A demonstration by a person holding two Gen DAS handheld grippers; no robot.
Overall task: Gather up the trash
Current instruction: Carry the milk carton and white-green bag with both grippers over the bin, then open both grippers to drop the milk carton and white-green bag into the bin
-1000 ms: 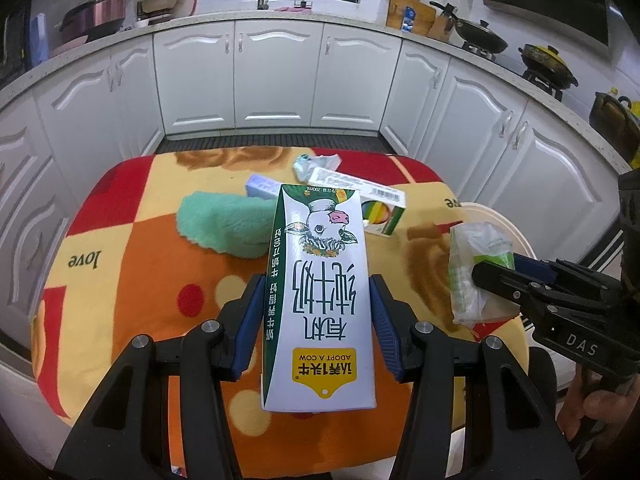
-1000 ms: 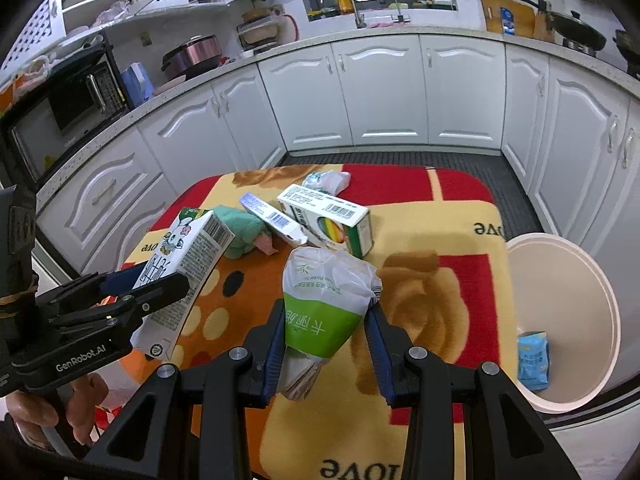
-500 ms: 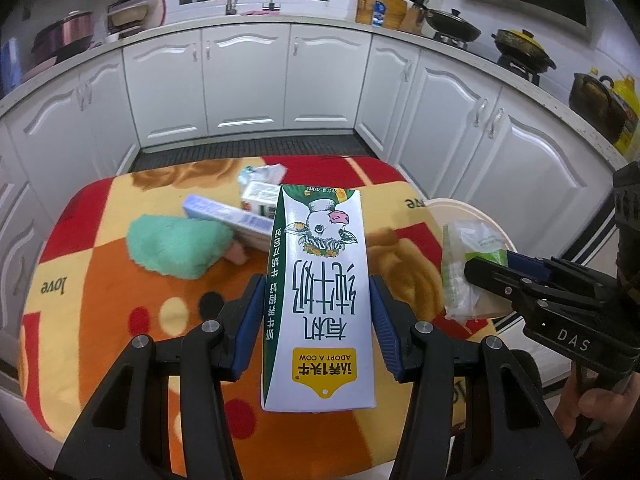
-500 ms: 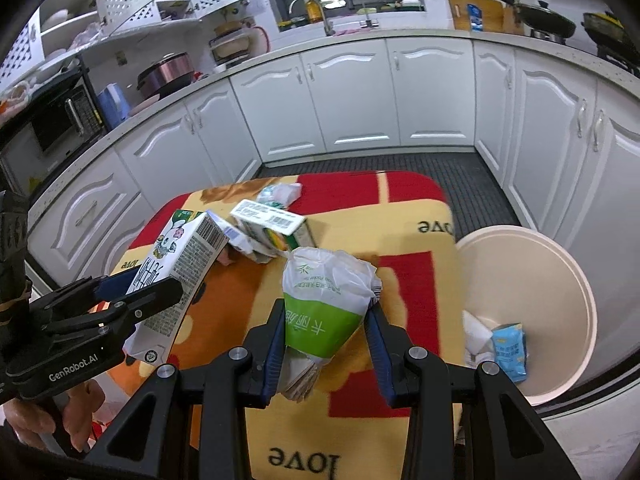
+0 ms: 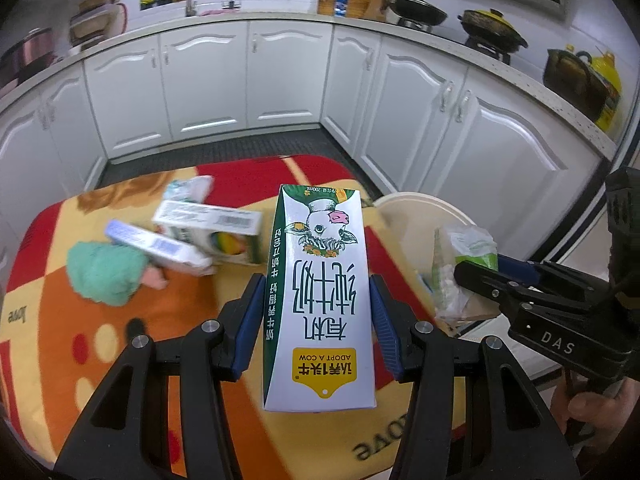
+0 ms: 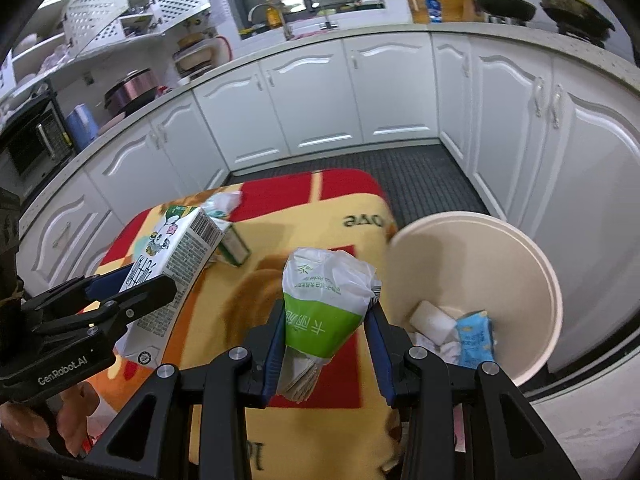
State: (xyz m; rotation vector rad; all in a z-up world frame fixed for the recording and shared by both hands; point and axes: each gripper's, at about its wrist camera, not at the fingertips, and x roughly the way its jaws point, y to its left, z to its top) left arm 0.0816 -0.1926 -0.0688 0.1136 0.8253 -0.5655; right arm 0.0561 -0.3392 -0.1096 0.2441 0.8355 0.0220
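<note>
One milk carton (image 5: 320, 300) in left claw (image 5: 316, 334), one tissue pack (image 6: 326, 312) in right claw (image 6: 326, 354)

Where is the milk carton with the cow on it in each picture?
Left wrist view: the milk carton fills the middle, clamped in the left gripper.
Right wrist view: the carton is at the left, above the blanket.
Shared landmark: the cream bin, also at right of the carton.

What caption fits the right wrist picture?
Right hand-held gripper carries a tissue pack toward the cream bin.
</note>
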